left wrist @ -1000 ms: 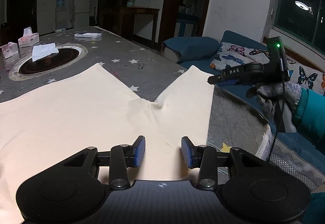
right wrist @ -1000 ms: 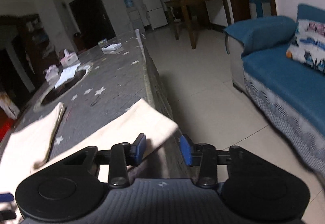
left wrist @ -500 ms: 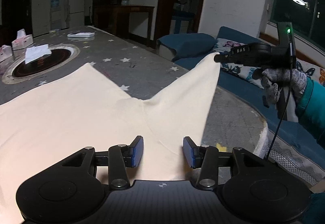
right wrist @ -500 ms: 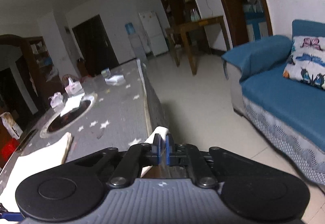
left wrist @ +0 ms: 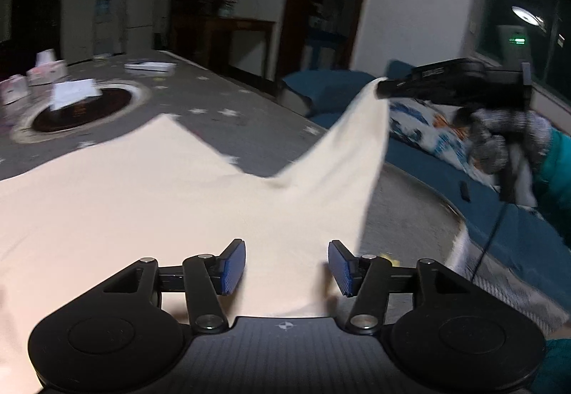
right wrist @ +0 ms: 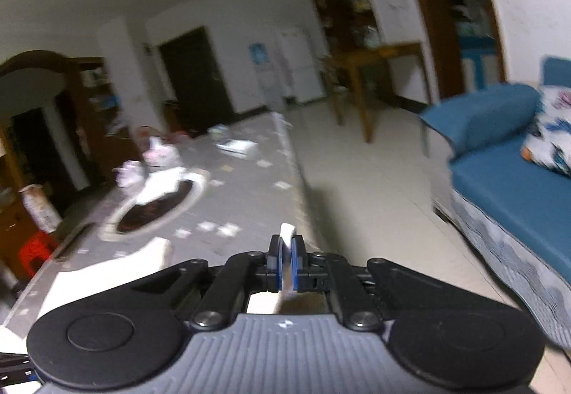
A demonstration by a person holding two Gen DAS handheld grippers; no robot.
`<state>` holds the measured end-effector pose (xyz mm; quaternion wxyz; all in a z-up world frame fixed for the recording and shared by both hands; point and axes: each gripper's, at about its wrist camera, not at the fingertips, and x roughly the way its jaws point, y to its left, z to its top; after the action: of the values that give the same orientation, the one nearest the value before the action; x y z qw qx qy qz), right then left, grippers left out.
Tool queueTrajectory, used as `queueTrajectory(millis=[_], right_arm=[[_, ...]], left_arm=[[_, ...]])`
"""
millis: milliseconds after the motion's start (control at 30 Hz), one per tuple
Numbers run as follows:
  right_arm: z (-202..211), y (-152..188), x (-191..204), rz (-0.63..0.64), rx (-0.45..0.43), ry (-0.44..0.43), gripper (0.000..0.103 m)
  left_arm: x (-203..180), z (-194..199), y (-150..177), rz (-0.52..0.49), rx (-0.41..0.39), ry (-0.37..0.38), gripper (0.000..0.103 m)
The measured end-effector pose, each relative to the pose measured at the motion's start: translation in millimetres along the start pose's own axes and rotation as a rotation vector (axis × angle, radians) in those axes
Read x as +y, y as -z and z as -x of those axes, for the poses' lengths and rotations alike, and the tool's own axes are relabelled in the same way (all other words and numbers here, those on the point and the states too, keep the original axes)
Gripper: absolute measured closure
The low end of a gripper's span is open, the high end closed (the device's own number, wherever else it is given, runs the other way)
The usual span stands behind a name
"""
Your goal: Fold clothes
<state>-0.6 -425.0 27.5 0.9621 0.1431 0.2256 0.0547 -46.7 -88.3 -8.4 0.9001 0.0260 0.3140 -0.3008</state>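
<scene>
Leftmost in the left wrist view, two pink tissue packs (left wrist: 34, 72) sit at the far edge of the grey star-print desk (left wrist: 228, 112), beside a round dark inset (left wrist: 84, 108) with a white tissue (left wrist: 73, 92) lying on it. Further back lies a flat white box (left wrist: 150, 65). Spread across the near half of the desk is the cream garment (left wrist: 142, 197) — flat over most of its area, with its right corner pulled up off the surface. The left tongs (left wrist: 286, 267) hang released above the cloth, blue pads (left wrist: 233, 265) wide apart with nothing between them. To the right, the right tongs (left wrist: 382, 90) are clenched on the raised corner of the garment, held by a gloved hand (left wrist: 506, 137) in a teal sleeve. Behind that hand stands a blue sofa (left wrist: 499, 215) with a butterfly-print cushion (left wrist: 421, 130).

From the right wrist view, blurred by motion, the right tongs (right wrist: 285, 262) pinch a thin fold of the cream garment (right wrist: 287, 231), which pokes out just past the pads. The rest of the cloth trails down to the left onto the desk (right wrist: 249, 194) — the blue sofa (right wrist: 517, 187) lies at the right.
</scene>
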Motion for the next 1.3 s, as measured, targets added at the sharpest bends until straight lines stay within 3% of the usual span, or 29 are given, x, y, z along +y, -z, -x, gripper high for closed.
queueTrajectory(millis=[200,367,600,833,933,1067,1300], right_arm=[[7,-20,76,0.133,0.009,-0.212,0.099],[0,-10,144,0.240,0.070,-0.401,0.099],[-32,46,226,0.384,0.272,-0.599,0.099],[-31,104,261,0.516,0.438,-0.718,0.093],[-15,103,254,0.552,0.426,-0.722,0.088],[-4,93,228,0.559,0.395,-0.627,0.082],[-11,80,161,0.411,0.370,-0.402,0.078]], left_arm=[[41,46,14,0.102,-0.062,-0.144,0.046],[70,82,30,0.196,-0.109,-0.255,0.045],[89,106,48,0.278,-0.130,-0.322,0.045],[90,108,51,0.290,-0.132,-0.321,0.045],[86,103,48,0.280,-0.134,-0.304,0.045],[82,97,44,0.266,-0.136,-0.281,0.045],[76,75,38,0.266,-0.089,-0.235,0.048]])
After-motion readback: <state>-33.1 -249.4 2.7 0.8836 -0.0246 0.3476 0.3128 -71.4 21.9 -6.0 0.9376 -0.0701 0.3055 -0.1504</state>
